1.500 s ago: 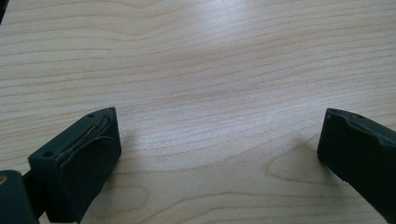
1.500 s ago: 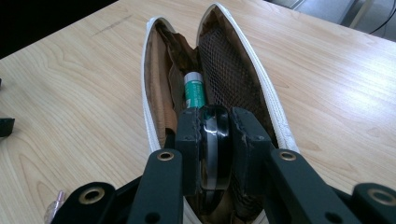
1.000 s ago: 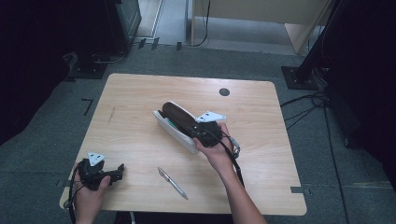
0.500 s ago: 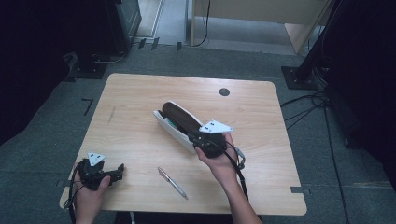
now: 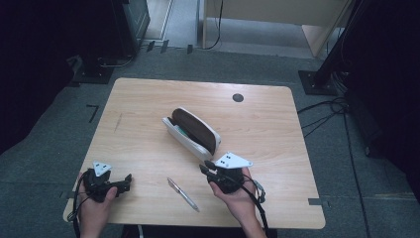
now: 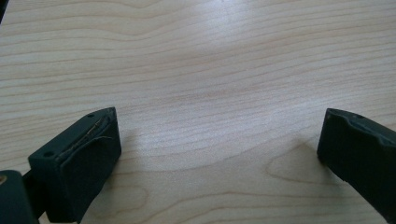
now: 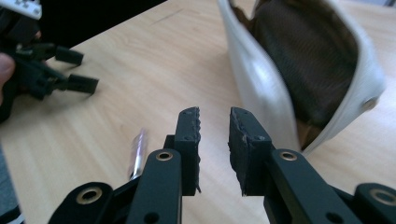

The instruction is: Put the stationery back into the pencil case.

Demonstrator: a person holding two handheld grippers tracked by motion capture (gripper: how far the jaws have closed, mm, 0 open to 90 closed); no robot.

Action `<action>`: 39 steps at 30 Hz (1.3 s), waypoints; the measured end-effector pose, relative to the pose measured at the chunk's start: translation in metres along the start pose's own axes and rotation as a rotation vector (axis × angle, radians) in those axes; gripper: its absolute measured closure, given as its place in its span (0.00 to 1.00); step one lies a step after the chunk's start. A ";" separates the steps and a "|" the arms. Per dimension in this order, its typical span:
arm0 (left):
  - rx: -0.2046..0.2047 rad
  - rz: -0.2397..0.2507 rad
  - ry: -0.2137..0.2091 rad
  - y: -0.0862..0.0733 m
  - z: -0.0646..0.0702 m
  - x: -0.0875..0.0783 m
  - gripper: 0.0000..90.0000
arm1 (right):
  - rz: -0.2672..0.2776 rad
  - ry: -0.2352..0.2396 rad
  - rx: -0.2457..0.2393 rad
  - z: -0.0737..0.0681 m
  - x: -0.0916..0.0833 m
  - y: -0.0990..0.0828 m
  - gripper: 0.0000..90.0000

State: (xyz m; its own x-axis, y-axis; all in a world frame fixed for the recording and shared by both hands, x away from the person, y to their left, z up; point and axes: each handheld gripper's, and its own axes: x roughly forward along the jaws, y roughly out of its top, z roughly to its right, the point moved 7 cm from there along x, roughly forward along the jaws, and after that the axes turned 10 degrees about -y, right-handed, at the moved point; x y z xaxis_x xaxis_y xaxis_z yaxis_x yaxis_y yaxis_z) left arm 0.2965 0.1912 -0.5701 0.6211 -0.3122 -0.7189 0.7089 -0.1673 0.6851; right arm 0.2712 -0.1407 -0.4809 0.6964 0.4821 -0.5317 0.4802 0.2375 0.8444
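Two things lie on the pale wooden tabletop (image 5: 148, 109): a white, soft-sided pencil case with a dark brown lining (image 5: 192, 130) near the middle, and a slim silver pen (image 5: 183, 194) near the front edge. The case lies on its side with its mouth gaping; a greenish item shows inside it in the high view, too small to make out. The right tongs (image 5: 204, 166) hover just in front of the case's near end, between case and pen, jaws a narrow gap apart and pinching nothing. The left tongs (image 5: 128, 180) rest at the front left corner, spread wide over bare wood, well apart from the pen.
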 end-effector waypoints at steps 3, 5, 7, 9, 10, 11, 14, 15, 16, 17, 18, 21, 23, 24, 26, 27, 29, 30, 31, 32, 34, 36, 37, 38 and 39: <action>0.000 0.000 0.000 0.000 0.000 0.000 0.00 | -0.009 0.019 0.000 -0.007 0.000 -0.012 0.81; 0.000 0.000 0.000 0.000 0.000 0.000 0.00 | -0.019 0.034 -0.002 -0.013 0.002 -0.020 0.81; 0.000 0.000 0.000 0.000 0.000 0.000 0.00 | -0.033 0.048 -0.004 -0.018 0.003 -0.029 0.81; 0.000 0.001 0.000 0.000 0.000 0.000 0.00 | -0.045 0.058 -0.014 -0.024 0.005 -0.037 0.81; 0.000 0.000 0.000 0.000 0.000 0.000 0.00 | -0.054 0.063 -0.017 -0.027 0.006 -0.041 0.81; 0.000 0.000 0.000 0.000 0.000 0.000 0.00 | -0.059 0.070 -0.020 -0.029 0.007 -0.044 0.81; 0.000 0.000 0.000 0.000 0.000 0.000 0.00 | -0.079 0.080 -0.024 -0.036 0.008 -0.055 0.80; 0.000 0.000 0.000 0.000 0.000 0.000 0.00 | -0.087 0.083 -0.029 -0.038 0.009 -0.059 0.80; 0.000 0.000 0.000 0.000 0.000 0.000 0.00 | -0.097 0.087 -0.032 -0.040 0.009 -0.063 0.80; 0.000 0.000 0.000 0.000 0.000 0.000 0.00 | -0.103 0.093 -0.033 -0.041 0.010 -0.066 0.80; 0.000 0.001 0.000 0.000 0.000 0.000 0.00 | -0.108 0.093 -0.036 -0.043 0.010 -0.069 0.80; 0.000 0.000 0.000 0.000 0.000 0.000 0.00 | -0.129 0.105 -0.043 -0.048 0.011 -0.077 0.80; 0.000 0.000 0.000 0.000 0.000 0.000 0.00 | -0.132 0.118 -0.051 -0.051 0.012 -0.080 0.81; 0.000 0.000 0.000 0.000 0.000 0.000 0.00 | -0.141 0.119 -0.054 -0.053 0.011 -0.082 0.81; 0.000 0.000 0.000 0.000 0.000 0.000 0.00 | -0.148 0.121 -0.067 -0.056 0.012 -0.085 0.81; 0.000 0.000 0.000 0.000 0.000 0.000 0.00 | -0.150 0.119 -0.072 -0.057 0.013 -0.087 0.81; 0.000 0.000 0.000 0.000 0.000 0.000 0.00 | -0.155 0.109 -0.084 -0.058 0.014 -0.089 0.81; 0.000 0.001 0.000 0.000 0.000 0.000 0.00 | -0.158 0.106 -0.090 -0.059 0.014 -0.090 0.81; 0.000 0.000 0.000 0.000 0.000 0.000 0.00 | -0.162 0.102 -0.097 -0.060 0.014 -0.091 0.81; 0.000 0.000 0.000 0.000 0.000 0.000 0.00 | -0.163 0.098 -0.106 -0.060 0.015 -0.092 0.82; 0.000 0.000 0.000 0.000 0.000 0.000 0.00 | -0.162 0.088 -0.125 -0.061 0.016 -0.094 0.85; 0.000 0.000 0.000 0.000 0.000 0.000 0.00 | -0.157 0.072 -0.129 -0.059 0.015 -0.094 0.89; 0.000 0.000 0.000 0.000 0.000 0.000 0.00 | -0.155 0.066 -0.127 -0.058 0.016 -0.094 0.89; 0.000 0.001 0.000 0.000 0.000 0.000 0.00 | -0.156 0.064 -0.125 -0.056 0.016 -0.094 0.89; 0.000 0.001 0.000 0.000 0.000 0.000 0.00 | -0.154 0.054 -0.123 -0.053 0.016 -0.094 0.89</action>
State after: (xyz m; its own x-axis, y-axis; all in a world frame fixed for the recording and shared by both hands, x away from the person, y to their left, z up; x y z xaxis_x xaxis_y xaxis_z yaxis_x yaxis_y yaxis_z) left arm 0.2966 0.1911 -0.5701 0.6215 -0.3123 -0.7185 0.7087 -0.1669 0.6855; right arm 0.2089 -0.1102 -0.5649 0.5887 0.4756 -0.6537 0.5076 0.4118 0.7568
